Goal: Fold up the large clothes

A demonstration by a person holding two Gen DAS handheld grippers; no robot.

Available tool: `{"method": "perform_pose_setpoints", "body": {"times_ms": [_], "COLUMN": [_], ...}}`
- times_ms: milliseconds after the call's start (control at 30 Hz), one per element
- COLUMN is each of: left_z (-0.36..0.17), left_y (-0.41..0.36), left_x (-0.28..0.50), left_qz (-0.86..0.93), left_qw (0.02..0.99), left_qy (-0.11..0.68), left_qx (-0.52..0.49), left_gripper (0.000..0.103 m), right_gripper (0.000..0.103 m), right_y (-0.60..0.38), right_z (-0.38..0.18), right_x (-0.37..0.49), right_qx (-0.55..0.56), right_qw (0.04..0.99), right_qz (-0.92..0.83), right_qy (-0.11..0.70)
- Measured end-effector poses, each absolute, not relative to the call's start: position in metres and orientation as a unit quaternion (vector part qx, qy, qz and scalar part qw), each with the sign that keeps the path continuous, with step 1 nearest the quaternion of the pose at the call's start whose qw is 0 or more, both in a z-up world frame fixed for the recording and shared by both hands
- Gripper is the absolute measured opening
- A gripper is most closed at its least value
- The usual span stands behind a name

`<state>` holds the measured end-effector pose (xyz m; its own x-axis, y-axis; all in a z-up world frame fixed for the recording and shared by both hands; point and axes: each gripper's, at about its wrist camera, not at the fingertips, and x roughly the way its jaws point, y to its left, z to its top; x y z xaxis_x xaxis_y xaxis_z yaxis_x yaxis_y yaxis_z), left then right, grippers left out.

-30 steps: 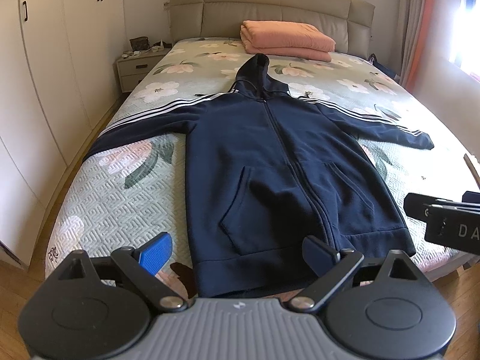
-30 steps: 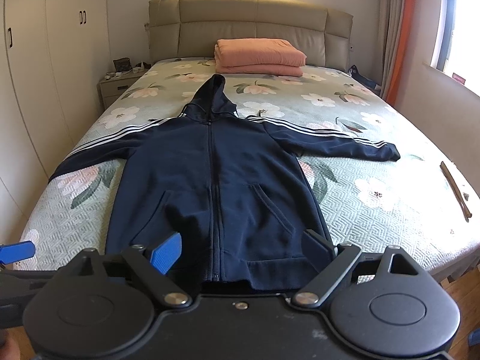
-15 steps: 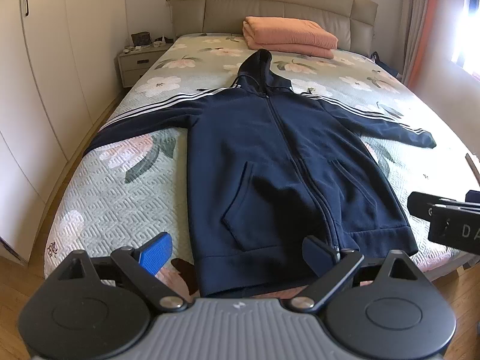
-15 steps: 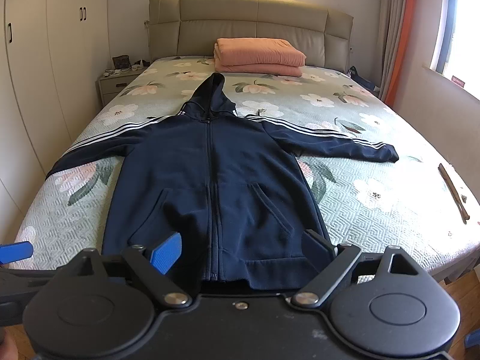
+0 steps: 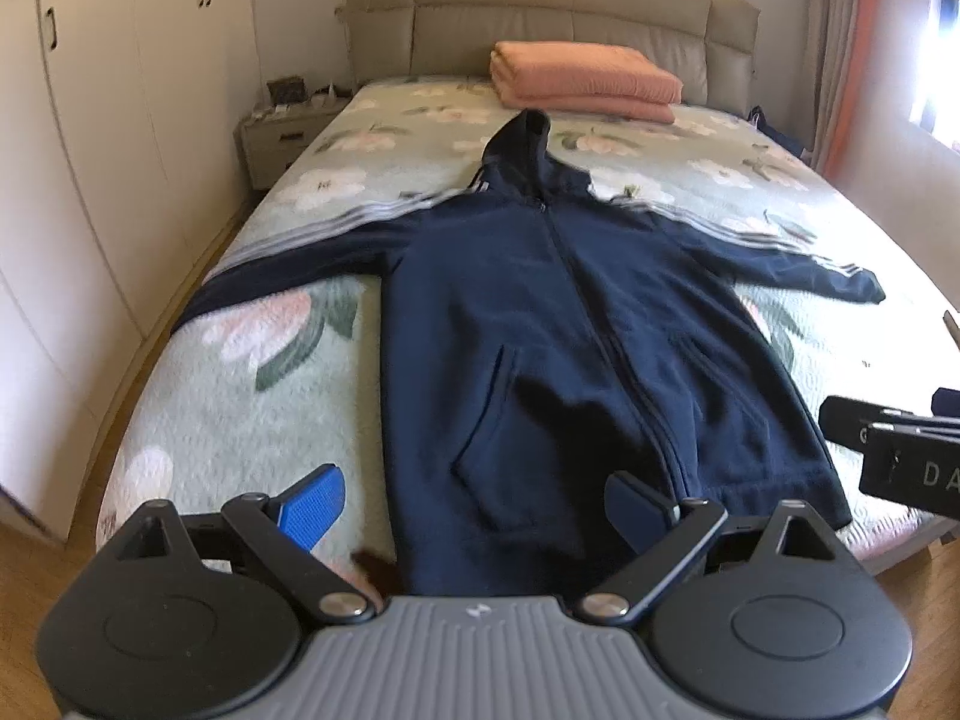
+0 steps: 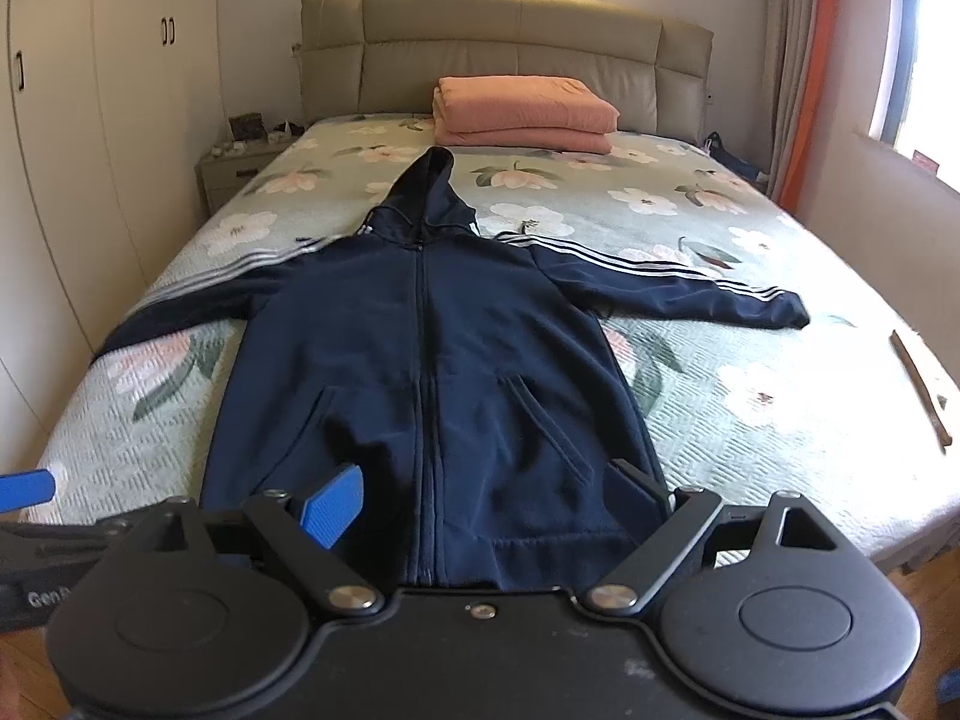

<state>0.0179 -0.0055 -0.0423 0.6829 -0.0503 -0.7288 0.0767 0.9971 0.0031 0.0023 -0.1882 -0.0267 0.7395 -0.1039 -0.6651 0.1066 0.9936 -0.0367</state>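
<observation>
Two grippers hang above the foot edge of a bed [image 6: 750, 396], both pointing down across a navy zip hoodie [image 6: 432, 372] spread face up on the floral quilt. The left gripper [image 5: 474, 504] stands spread wide; its jaws have just been closing a little, with the hoodie's hem below them but no cloth pinched. The right gripper [image 6: 486, 495] is likewise released, its blue pad and dark pad apart over the hem, nothing grasped. The hoodie lies along the bed's midline, hood toward the headboard, hem at the near edge, sleeves stretched out toward either side; the left cuff reaches the bed's left edge, the right cuff ends short of the right edge. Bare quilt lies on both sides of the body below the sleeves, wider on the right. A folded pink blanket [image 6: 525, 114] rests just beyond the hood tip. A thin brown stick [image 6: 921, 393] lies near the right edge, well apart from the hoodie
</observation>
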Motion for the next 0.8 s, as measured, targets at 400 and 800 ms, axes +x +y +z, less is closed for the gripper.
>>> {"method": "perform_pose_setpoints", "body": {"times_ms": [400,800], "left_z": [-0.104,-0.111], "left_y": [-0.055,-0.13], "left_x": [0.217,0.339], "left_qz": [-0.095,-0.111], "left_qw": [0.912,0.9], "left_qy": [0.398,0.419], "left_qx": [0.008,0.039], "left_gripper": [0.084,0.082], "right_gripper": [0.103,0.103], "right_y": [-0.295,-0.49], "right_z": [-0.096,-0.123], "right_x": [0.163,0.298], "right_qx": [0.041,0.154], "right_qw": [0.938,0.886], "right_qz": [-0.087,-0.243], "right_qy": [0.334,0.364]}}
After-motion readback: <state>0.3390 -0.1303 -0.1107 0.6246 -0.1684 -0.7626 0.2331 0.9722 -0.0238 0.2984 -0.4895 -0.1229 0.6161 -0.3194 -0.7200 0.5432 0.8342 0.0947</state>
